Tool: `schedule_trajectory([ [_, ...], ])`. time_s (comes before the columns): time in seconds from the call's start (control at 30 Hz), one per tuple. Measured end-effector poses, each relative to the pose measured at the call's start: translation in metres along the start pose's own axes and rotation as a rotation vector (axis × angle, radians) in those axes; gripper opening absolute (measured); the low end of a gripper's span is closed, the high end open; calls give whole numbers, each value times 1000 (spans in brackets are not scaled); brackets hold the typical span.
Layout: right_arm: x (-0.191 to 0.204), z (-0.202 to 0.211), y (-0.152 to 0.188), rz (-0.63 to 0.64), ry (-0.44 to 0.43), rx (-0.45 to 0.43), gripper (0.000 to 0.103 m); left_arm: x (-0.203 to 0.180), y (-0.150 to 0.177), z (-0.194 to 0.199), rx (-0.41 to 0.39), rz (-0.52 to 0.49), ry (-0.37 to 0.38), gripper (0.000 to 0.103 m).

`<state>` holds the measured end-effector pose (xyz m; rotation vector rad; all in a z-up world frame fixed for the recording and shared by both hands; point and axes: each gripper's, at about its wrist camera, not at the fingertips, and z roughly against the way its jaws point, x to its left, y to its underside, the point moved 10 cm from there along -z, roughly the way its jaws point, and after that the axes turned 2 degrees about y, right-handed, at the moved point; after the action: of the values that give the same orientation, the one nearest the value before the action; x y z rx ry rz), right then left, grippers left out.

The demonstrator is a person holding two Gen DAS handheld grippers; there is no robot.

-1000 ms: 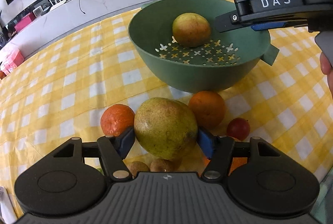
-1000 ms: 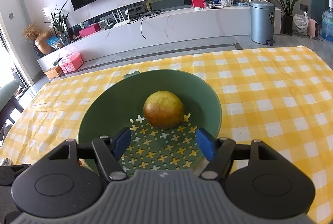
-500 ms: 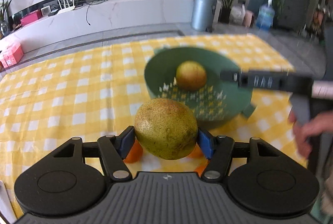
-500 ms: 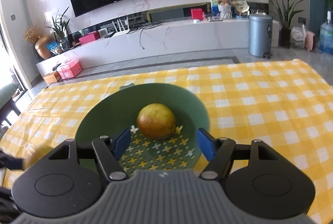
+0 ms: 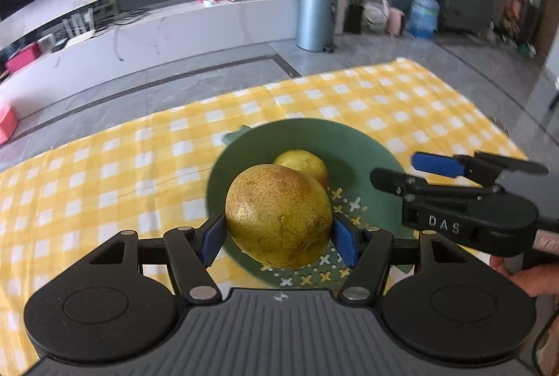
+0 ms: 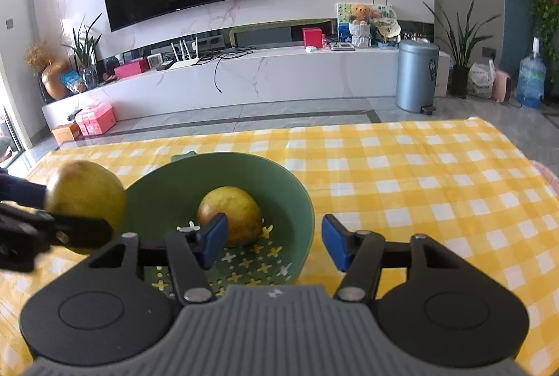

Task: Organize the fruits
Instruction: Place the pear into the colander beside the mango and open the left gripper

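My left gripper [image 5: 278, 233] holds a pear [image 5: 278, 214] above the green bowl [image 5: 370, 145], beside the pear at twelve o'clock [image 5: 302, 163]. I should lower gently before releasing. My right gripper [image 6: 273, 242], fingers just narrowing, holds nothing at three o'clock.

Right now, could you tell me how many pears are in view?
2. One pear is held in the left tongs above the green bowl; the other pear lies inside it. Other fruit may be hidden.

Speckled pear [image 5: 277, 213] above green bowl [image 5: 353, 145]
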<state>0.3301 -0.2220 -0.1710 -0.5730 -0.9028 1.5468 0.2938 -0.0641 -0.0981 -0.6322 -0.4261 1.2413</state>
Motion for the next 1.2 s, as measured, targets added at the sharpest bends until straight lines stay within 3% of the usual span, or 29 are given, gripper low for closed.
schedule_trajectory([
  [0.2,7,-14,3,-6,-33,29,29,-8,8,-24,57,-50,-12,74],
  [0.63,10,-34,2,49,-18,25,28,-9,17,-51,211,-63,-7,74],
  [0.9,11,-34,4,55,-26,30,29,-14,31,-60,255,-74,1,75],
  [1.2,9,-33,4,52,-26,24,29,-19,24,-50,198,-88,-20,76],
])
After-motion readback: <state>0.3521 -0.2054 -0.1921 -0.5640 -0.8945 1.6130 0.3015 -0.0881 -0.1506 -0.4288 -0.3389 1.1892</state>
